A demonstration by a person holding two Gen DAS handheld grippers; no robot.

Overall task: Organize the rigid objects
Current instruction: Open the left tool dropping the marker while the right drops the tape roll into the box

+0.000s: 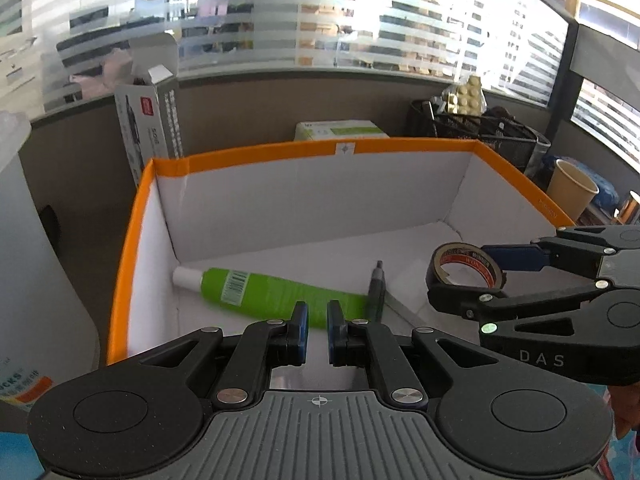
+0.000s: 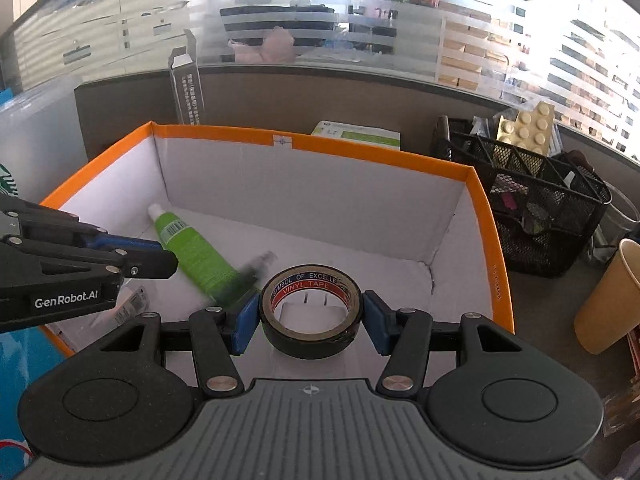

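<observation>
Right gripper (image 2: 311, 318): my pads clamped the tape roll (image 2: 311, 312).
Left gripper (image 1: 317, 334): narrow, empty.
Ahead: green tube (image 1: 272, 294); dark item (image 1: 377, 292) blurred, unidentifiable.

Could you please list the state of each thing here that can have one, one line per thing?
Left gripper: shut, holding nothing.
Right gripper: shut on the tape roll, over the box.
Tape roll: held, hole facing up.
Green tube: lying flat in the box, cap on.
Orange-rimmed box: open-topped.
Paper cup: upright, outside the box.
</observation>
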